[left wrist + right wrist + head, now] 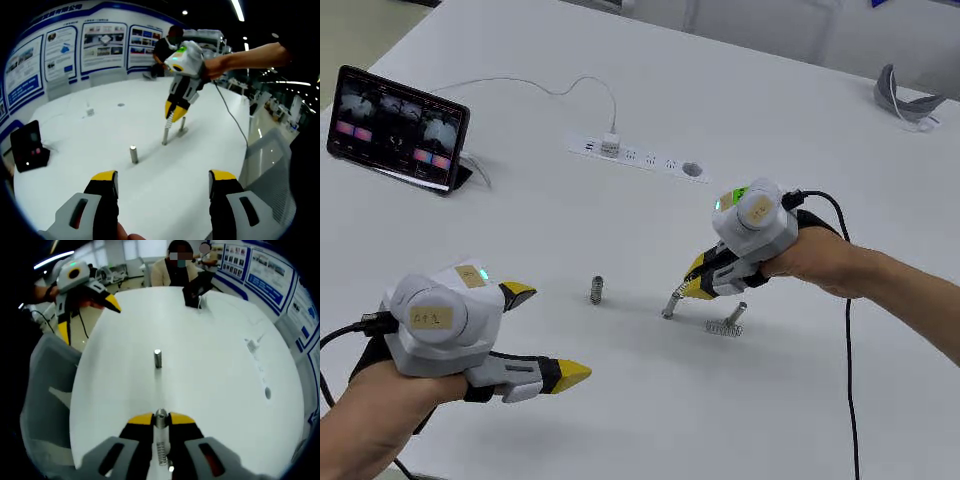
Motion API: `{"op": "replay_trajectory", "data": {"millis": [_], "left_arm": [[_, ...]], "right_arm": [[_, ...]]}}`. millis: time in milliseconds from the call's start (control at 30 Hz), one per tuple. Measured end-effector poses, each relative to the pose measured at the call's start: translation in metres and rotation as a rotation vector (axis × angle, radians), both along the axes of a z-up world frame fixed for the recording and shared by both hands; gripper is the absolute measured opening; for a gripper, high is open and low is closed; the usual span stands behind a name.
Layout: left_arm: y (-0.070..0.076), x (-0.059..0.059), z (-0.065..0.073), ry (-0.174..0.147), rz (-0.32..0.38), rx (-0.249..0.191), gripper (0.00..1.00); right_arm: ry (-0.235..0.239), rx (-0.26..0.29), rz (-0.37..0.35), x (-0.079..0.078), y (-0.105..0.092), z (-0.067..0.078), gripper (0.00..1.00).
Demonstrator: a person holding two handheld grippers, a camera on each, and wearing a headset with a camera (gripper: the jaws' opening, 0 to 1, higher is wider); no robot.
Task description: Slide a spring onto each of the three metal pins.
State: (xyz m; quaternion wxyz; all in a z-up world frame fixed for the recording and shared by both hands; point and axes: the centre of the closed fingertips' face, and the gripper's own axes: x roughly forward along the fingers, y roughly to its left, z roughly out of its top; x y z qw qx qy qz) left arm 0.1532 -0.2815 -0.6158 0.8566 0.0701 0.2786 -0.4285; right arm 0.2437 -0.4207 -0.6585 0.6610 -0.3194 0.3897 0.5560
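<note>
One spring point(160, 450) clamped in right gripper point(697, 283), jaws closed on it, its end at first pin's point(669, 306) top | left gripper point(545, 333) jaws wide apart, empty, well apart from pins | second pin point(597, 290) upright mid-table point(770, 120), looks coiled | third pin point(736, 313) just beside loose spring point(724, 327) lying flat

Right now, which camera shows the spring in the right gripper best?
The right gripper view: the spring lies close up between the fingers of the right gripper, its coils plain. The left gripper view shows it small and far, just under the yellow tips above a leaning pin. In the head view the gripper mostly hides it.
</note>
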Motion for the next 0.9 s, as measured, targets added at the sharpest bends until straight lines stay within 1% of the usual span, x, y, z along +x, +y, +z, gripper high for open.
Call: {"op": "replay_trajectory", "data": {"millis": [167, 333, 567, 900], "left_arm": [[0.002, 0.000, -0.001, 0.003, 0.004, -0.001, 0.75], [0.002, 0.000, 0.000, 0.006, 0.010, -0.011, 0.75], [0.003, 0.000, -0.001, 0.009, 0.010, -0.006, 0.74], [0.006, 0.001, -0.001, 0.007, 0.015, -0.005, 0.74]], "right_arm": [[0.004, -0.018, 0.016, -0.001, 0.000, -0.006, 0.13], [0.006, -0.024, 0.023, 0.000, 0.001, -0.008, 0.13], [0.010, -0.031, 0.031, 0.002, 0.004, -0.012, 0.13], [0.007, -0.063, 0.061, 0.000, 0.008, -0.024, 0.13]]}}
